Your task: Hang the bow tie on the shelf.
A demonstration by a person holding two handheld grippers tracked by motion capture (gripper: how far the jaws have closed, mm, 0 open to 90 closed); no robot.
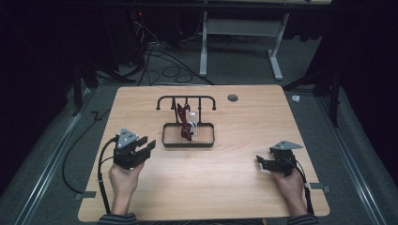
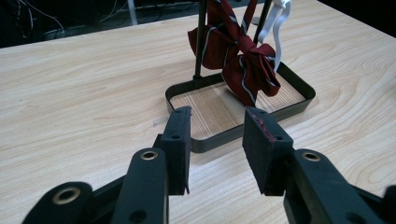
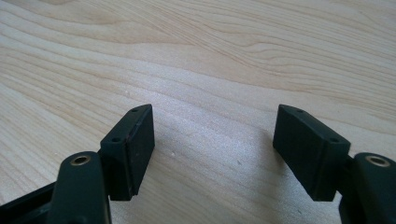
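One wooden bench [image 1: 211,183] carries everything. On it, toward the far edge and a little left of the middle, stands one black rack [image 1: 187,101] with a shallow rectangular tray [image 1: 206,141] at its foot; its top bar carries several short posts and upturned ends. One dark red bow [image 1: 184,123] with thin pale stripes hangs from the rack down into the tray, its knot low over the tray's wooden floor. One white strap [image 2: 275,25] hangs beside it on the rack.

There are two grippers, each held in one hand. The left gripper [image 1: 149,146] sits near the left edge, just beside the tray's near left corner, aimed at it. Its jaws are parted by a moderate gap, released, with nothing between them; in the left gripper view they frame the tray's near rim without touching it. The right gripper [image 1: 261,162] lies near the right edge, well apart from the tray, aimed left. Its jaws stand wide apart, released and empty, just above bare wood.
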